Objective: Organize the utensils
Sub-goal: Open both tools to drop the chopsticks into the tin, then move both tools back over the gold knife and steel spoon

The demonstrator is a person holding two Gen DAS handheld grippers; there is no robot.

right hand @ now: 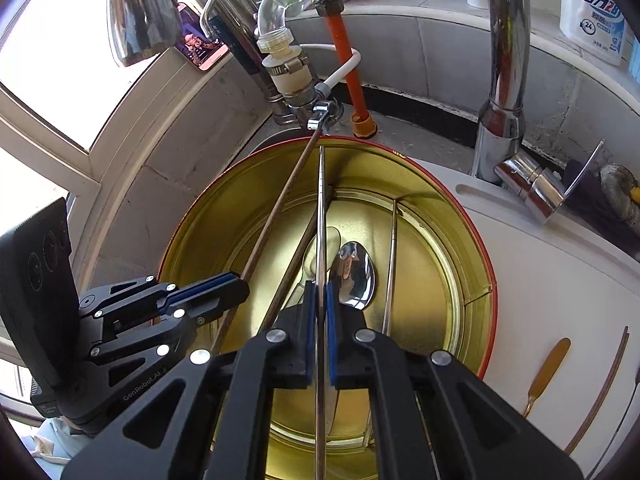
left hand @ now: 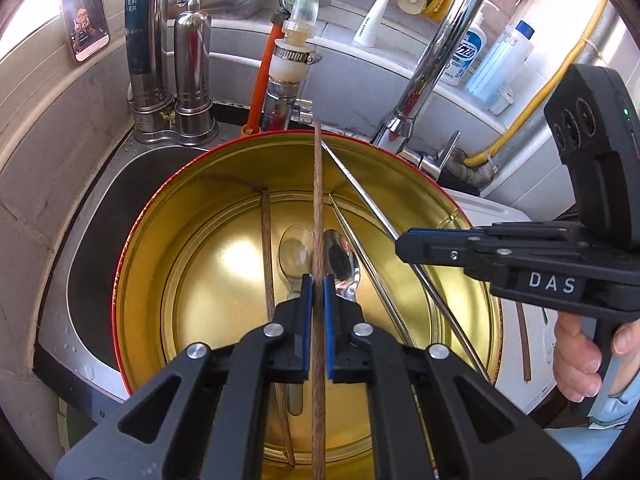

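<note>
A round gold tin with a red rim [left hand: 132, 248] [right hand: 482, 248] stands below both grippers. In it lie a steel spoon [left hand: 340, 258] [right hand: 355, 276], a wooden chopstick [left hand: 267, 248] [right hand: 296, 264] and a metal chopstick [left hand: 360, 240] [right hand: 392, 260]. My left gripper [left hand: 318, 280] [right hand: 244, 286] is shut on another wooden chopstick [left hand: 318, 200] [right hand: 280, 208], which points over the tin's far rim. From the right side, my right gripper [right hand: 319, 286] [left hand: 402, 246] is shut on a second metal chopstick [right hand: 321, 220] [left hand: 360, 192], also over the tin.
The tin sits over a steel sink [left hand: 92, 240]. A white board [right hand: 560, 280] to the right bears a gold utensil [right hand: 548, 372] and a wooden chopstick [right hand: 600, 392]. A chrome faucet [right hand: 504, 80], a filter tap [left hand: 192, 72], a phone [left hand: 85, 14] and a detergent bottle [right hand: 592, 8] stand behind.
</note>
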